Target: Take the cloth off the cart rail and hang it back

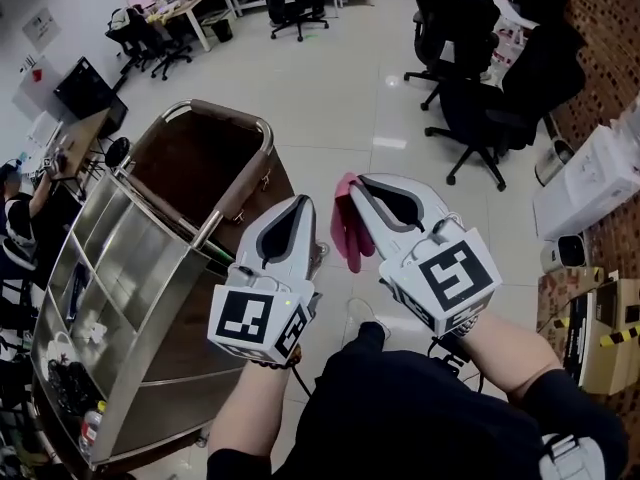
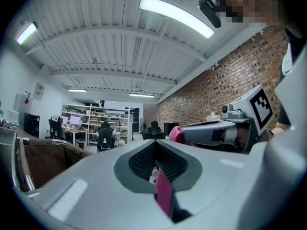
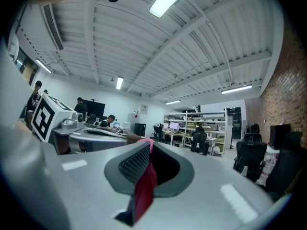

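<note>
A pink cloth [image 1: 350, 230] hangs from the tip of my right gripper [image 1: 355, 183], which is shut on it. In the right gripper view the cloth [image 3: 144, 186] runs as a red-pink strip between the closed fingers up to the tip [image 3: 148, 143]. My left gripper [image 1: 303, 200] is held up close beside it, shut, its tip bare. A thin pink sliver [image 2: 163, 195] shows low in its slit; whether cloth is caught there is unclear. The cart rail [image 1: 235, 183] lies left of both grippers, below them.
The steel cart [image 1: 130, 298] with a brown bag [image 1: 195, 158] stands at my left, small items on its lower shelf. Black office chairs [image 1: 480, 88] stand ahead on the right. White boxes [image 1: 590, 183] line the brick wall. People sit at desks at far left.
</note>
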`<state>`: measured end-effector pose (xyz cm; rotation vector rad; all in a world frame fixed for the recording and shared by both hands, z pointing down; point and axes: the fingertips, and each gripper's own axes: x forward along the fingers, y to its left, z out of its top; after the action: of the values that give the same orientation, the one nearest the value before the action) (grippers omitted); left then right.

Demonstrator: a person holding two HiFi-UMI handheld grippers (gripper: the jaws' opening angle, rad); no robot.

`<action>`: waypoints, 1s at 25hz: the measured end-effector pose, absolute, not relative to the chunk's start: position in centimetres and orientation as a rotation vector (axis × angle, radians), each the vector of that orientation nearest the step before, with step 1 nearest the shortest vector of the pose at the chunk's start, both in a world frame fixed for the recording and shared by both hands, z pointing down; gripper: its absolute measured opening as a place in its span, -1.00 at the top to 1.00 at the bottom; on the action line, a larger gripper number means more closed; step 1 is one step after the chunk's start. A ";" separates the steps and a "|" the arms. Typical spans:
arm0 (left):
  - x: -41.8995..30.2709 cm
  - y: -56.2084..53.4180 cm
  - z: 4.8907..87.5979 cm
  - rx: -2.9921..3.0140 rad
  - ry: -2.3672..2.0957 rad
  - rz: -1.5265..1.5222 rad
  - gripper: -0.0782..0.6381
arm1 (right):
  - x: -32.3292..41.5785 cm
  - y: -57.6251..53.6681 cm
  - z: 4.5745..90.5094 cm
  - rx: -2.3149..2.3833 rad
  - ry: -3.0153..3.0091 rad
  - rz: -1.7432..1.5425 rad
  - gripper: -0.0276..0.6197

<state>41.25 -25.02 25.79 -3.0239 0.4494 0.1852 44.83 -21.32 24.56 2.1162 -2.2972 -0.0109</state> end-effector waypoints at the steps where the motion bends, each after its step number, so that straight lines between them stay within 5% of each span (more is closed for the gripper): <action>1: 41.9 -26.0 25.3 -3.027 0.478 0.187 0.78 | 45.6 -22.4 23.7 2.096 -2.318 -0.078 0.87; 25: 50.0 -44.5 25.9 -2.932 0.817 0.159 0.78 | 54.8 -43.2 24.6 1.838 -2.493 -0.006 0.87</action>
<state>49.97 -44.51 25.88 -2.9319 0.8172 0.1590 54.84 -43.19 24.62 1.8382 -2.4927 -0.0057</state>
